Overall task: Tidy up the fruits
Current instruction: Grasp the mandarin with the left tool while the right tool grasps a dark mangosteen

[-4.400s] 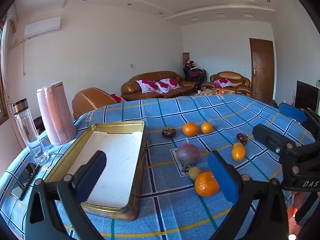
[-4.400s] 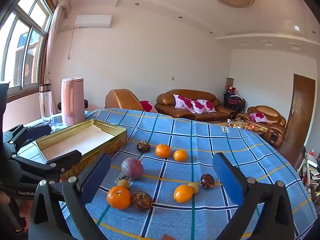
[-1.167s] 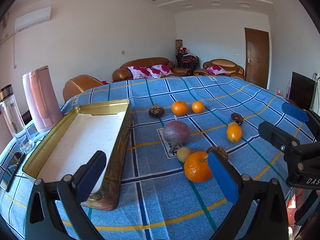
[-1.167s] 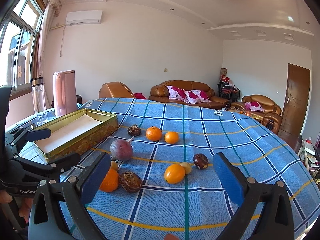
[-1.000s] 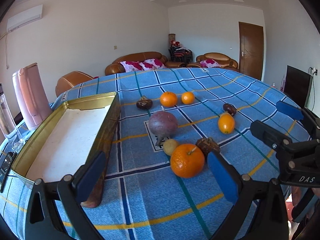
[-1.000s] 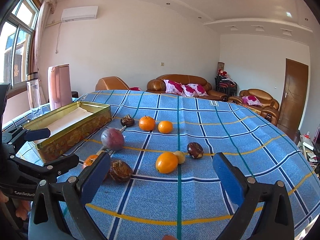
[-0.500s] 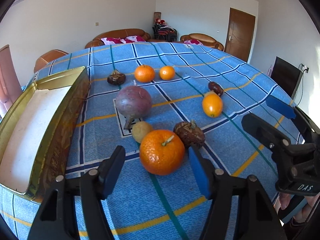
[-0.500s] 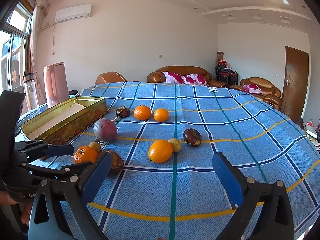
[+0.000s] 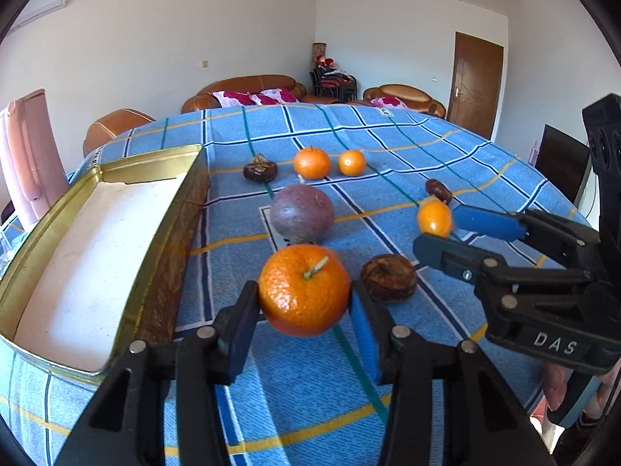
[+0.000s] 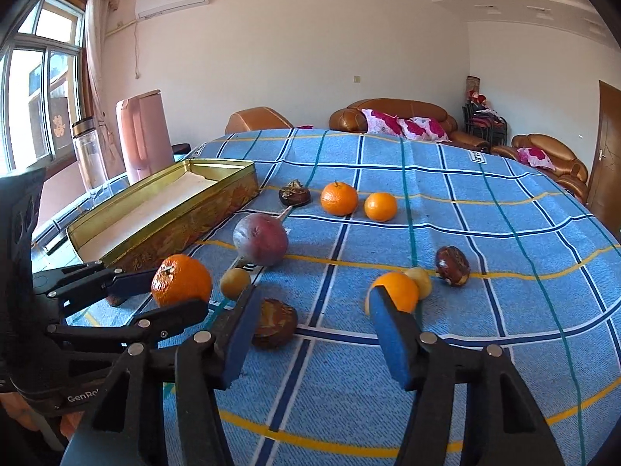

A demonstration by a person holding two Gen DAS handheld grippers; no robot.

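Covering the desk (image 9: 485, 163) is a blue checked cloth, and the gold tin (image 9: 128, 272) lies open at its left side. Right of the tin sits a purple fruit (image 9: 302, 213), with a big orange (image 9: 304, 289) just in front of it. The left claw (image 9: 304, 310) has just been closing and now pinches that big orange, both pads against its sides. Farther right of the tin, the right claw (image 10: 314, 324) has also been closing; its fingers are spread either side of a small orange (image 10: 398, 289) without clearly touching it. A wrinkled brown fruit (image 9: 388, 277) lies between the two oranges.
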